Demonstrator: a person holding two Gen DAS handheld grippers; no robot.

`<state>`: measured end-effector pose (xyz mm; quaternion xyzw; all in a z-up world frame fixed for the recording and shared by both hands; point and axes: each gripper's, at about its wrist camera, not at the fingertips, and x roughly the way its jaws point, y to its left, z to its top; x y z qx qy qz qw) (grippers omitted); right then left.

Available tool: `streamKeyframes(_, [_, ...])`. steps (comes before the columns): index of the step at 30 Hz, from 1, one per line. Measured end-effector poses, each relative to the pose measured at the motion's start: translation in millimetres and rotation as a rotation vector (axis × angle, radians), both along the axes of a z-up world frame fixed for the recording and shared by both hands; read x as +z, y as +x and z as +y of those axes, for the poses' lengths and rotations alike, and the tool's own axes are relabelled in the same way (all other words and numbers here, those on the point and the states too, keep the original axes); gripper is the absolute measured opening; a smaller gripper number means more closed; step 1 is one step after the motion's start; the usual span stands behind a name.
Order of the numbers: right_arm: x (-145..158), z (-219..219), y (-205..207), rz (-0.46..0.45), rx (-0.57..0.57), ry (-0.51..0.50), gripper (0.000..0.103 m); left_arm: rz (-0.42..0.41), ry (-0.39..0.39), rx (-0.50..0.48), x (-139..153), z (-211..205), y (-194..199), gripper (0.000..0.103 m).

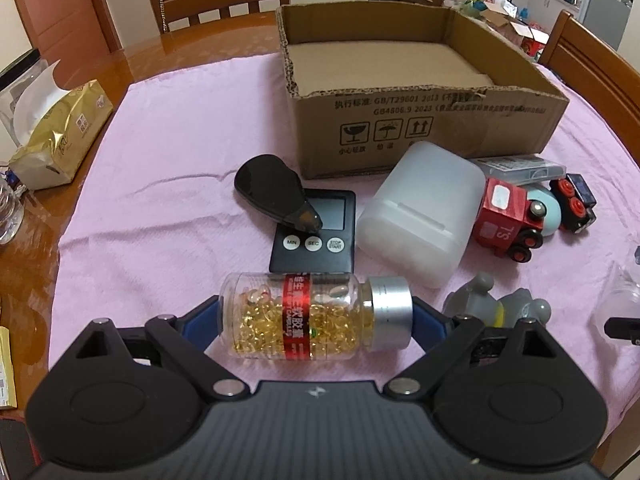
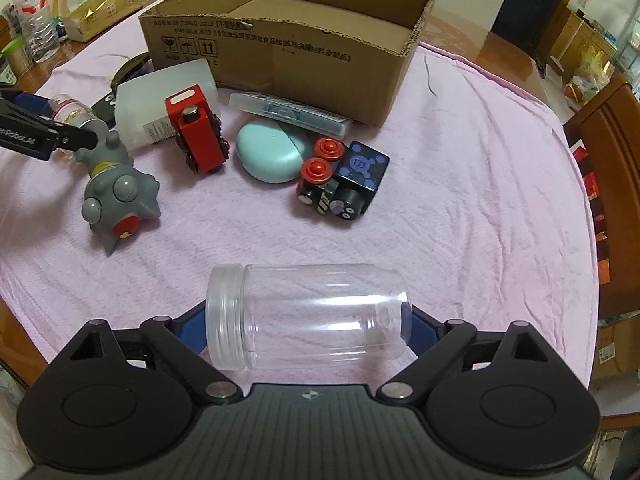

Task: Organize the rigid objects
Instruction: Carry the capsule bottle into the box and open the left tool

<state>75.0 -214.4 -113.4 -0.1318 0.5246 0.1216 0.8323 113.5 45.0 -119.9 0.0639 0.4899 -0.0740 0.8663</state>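
A clear bottle of yellow capsules (image 1: 304,314) with a red label and a silver cap lies on its side on the pink cloth. My left gripper (image 1: 316,312) is shut on it end to end, one blue pad on the base and the other on the cap. An empty clear plastic jar (image 2: 308,316) also lies sideways, and my right gripper (image 2: 308,320) is shut on it, pads against lid and base. The open cardboard box (image 1: 420,120) stands behind, nothing visible inside. In the right wrist view the left gripper (image 2: 68,116) shows at the far left.
Between grippers and box (image 2: 280,64) lie a black timer (image 1: 312,232), a black case (image 1: 272,192), a white container (image 1: 424,208), a red toy train (image 2: 198,136), a teal case (image 2: 268,152), a black toy car (image 2: 348,180) and a grey figure (image 2: 116,192). A gold tissue pack (image 1: 56,136) sits left.
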Motion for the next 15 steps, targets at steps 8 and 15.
streamKeyframes(8, [1, 1, 4, 0.015, 0.003, -0.002, 0.096, 0.038, 0.002, -0.003, 1, 1, 4, 0.093])
streamKeyframes(15, [14, 1, 8, 0.030, -0.003, 0.031, 0.096, 0.056, 0.004, -0.047, 16, -1, 2, 0.093])
